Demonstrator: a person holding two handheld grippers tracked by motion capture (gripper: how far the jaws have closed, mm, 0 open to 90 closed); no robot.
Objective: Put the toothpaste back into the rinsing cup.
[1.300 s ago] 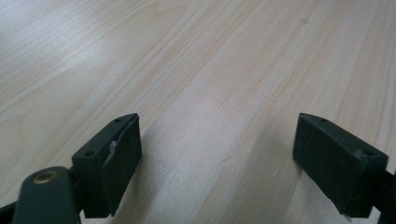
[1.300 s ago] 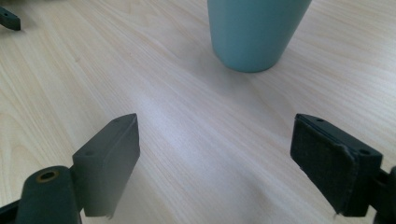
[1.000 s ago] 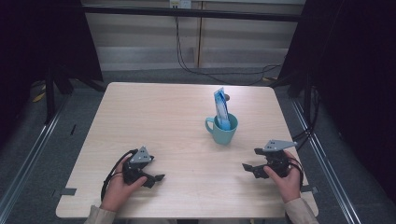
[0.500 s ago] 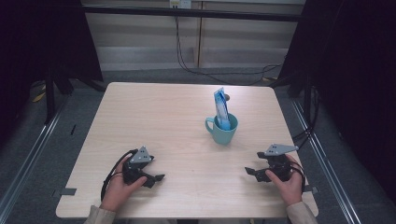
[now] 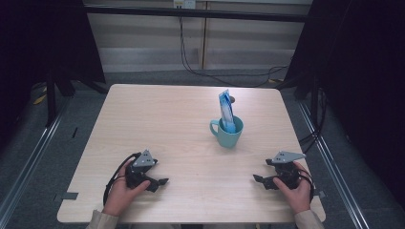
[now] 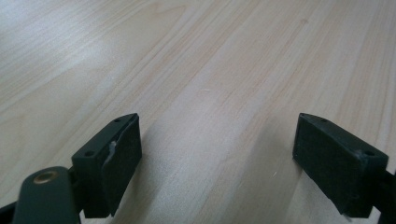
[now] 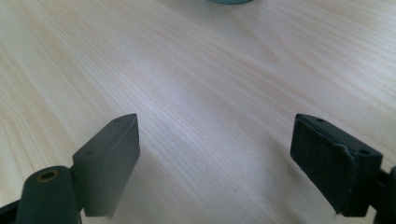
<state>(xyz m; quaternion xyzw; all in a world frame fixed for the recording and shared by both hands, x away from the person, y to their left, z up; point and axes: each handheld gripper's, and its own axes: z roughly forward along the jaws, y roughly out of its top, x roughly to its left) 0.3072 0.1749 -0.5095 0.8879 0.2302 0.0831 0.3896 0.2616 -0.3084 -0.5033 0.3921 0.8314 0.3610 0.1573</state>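
A teal mug (image 5: 227, 133) stands right of the table's middle with a blue and white packet (image 5: 225, 111) upright inside it. My left gripper (image 5: 157, 183) rests low on the wood near the front left, held by a hand, jaws wide apart with bare table between them (image 6: 217, 154). My right gripper (image 5: 260, 181) sits near the front right, also open and empty (image 7: 215, 154). The mug's base (image 7: 229, 1) peeks in at the top edge of the right gripper view. Both grippers are well short of the mug.
The light wooden table (image 5: 157, 124) stands on grey floor, with metal rails on either side and dark curtains beyond. Cables (image 5: 200, 67) hang down the back wall. Each gripper trails a black cable near the table's front edge.
The right gripper has come down and drawn slightly toward the front edge. The left gripper, the mug and the packet have stayed put.
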